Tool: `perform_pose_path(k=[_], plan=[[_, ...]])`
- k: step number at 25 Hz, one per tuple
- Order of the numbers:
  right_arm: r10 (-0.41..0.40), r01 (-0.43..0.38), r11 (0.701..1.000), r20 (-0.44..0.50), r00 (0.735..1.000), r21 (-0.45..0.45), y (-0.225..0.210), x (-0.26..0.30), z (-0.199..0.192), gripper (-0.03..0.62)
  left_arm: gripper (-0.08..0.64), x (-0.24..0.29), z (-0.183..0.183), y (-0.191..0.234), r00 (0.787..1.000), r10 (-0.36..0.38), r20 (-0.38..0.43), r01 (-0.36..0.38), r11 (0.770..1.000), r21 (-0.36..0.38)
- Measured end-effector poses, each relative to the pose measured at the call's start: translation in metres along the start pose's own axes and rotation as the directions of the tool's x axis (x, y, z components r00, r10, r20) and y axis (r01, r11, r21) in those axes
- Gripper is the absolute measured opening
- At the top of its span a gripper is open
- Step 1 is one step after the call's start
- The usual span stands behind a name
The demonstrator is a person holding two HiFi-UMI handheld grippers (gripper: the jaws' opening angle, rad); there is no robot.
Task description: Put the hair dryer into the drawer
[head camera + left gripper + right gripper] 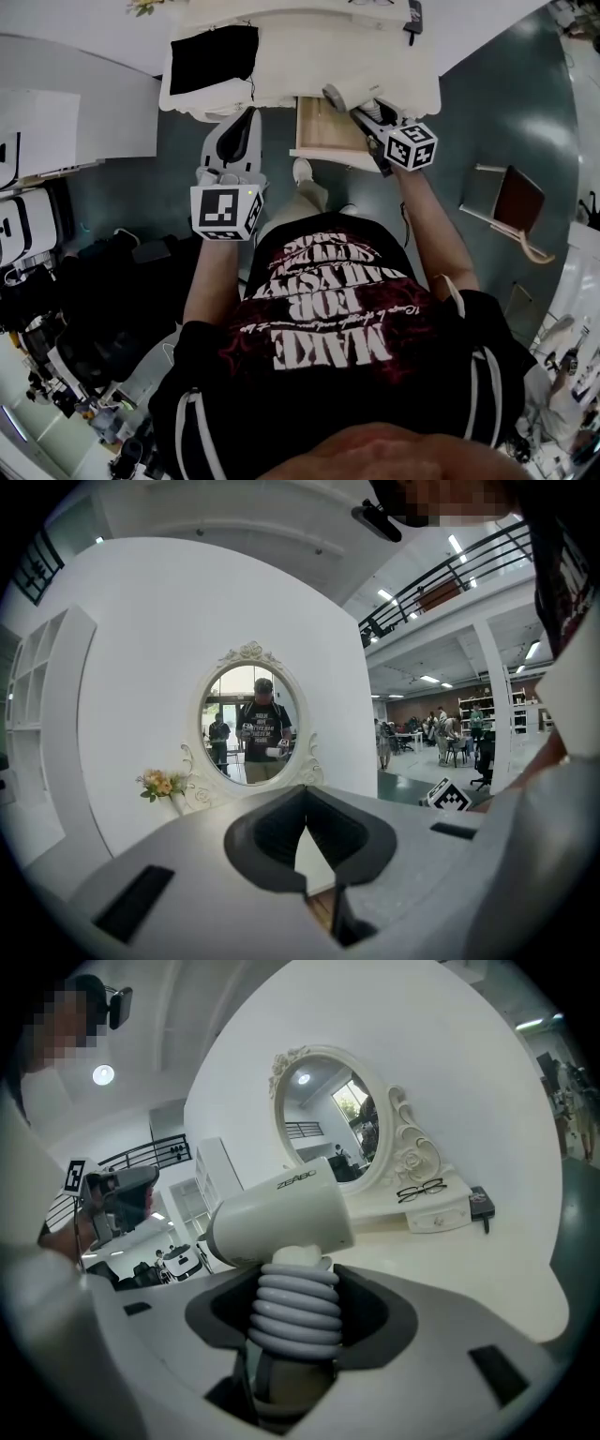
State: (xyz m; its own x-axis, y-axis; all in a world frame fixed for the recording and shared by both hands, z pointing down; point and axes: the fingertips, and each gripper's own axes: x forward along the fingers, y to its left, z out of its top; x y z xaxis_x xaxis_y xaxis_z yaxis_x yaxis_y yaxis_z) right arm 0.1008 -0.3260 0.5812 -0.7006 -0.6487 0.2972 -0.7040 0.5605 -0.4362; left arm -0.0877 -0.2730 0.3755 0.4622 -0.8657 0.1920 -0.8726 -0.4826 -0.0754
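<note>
Hair dryer (pixel 281 1222) is clamped by its ribbed grey handle between the jaws of the right gripper (pixel 295 1335), its white barrel lying crosswise above them. The hold looks firm and low on the handle, so the heavy barrel sits free on top and could swing if the wrist rolls.

In the head view the right gripper (pixel 364 112) holds the hair dryer (pixel 336 95) over the back of the open wooden drawer (pixel 323 136), which stands pulled out from the white dressing table (pixel 309 47).

To do this step well, I would turn the barrel along the drawer's length, lower it until it rests on the drawer floor, and only then part the jaws. The barrel should stay clear of the tabletop edge above.

The left gripper (pixel 246 122) hangs beside the drawer. Its jaws seem to be together with nothing between them, though the gap is hard to read. From there it could push the drawer front afterwards.
</note>
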Motion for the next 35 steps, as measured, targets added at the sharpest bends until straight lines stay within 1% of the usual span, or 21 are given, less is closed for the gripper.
perform_pose_path(k=[6, 12, 23, 28, 31, 35], plan=[[-0.01, 0.01, 1.0, -0.015, 1.0, 0.022, -0.014, 0.008, -0.014, 0.235, 0.003, -0.003, -0.006, -0.004, 1.0, -0.007, -0.017, 0.007, 1.0, 0.005], [0.024, -0.024, 0.997, 0.006, 1.0, 0.069, -0.014, 0.016, -0.025, 0.235, 0.003, -0.013, -0.014, 0.003, 0.999, 0.012, -0.036, -0.012, 1.0, 0.003], [0.011, -0.006, 0.997, -0.074, 0.997, 0.074, -0.027, 0.044, -0.071, 0.235, 0.003, -0.025, -0.04, 0.024, 0.995, 0.04, -0.089, -0.041, 0.999, -0.016], [0.01, -0.002, 0.996, -0.097, 0.995, 0.089, -0.029, 0.054, -0.083, 0.235, 0.003, -0.025, -0.037, 0.033, 0.995, 0.043, -0.091, -0.044, 0.999, -0.011], [0.006, 0.002, 0.997, -0.097, 0.995, 0.082, -0.032, 0.061, -0.086, 0.235, 0.003, -0.022, -0.035, 0.039, 0.995, 0.042, -0.09, -0.043, 0.999, -0.008], [-0.027, 0.03, 0.999, -0.108, 0.994, 0.028, -0.042, 0.07, -0.095, 0.235, 0.003, -0.013, -0.039, 0.042, 0.994, 0.028, -0.104, -0.028, 1.0, 0.0]])
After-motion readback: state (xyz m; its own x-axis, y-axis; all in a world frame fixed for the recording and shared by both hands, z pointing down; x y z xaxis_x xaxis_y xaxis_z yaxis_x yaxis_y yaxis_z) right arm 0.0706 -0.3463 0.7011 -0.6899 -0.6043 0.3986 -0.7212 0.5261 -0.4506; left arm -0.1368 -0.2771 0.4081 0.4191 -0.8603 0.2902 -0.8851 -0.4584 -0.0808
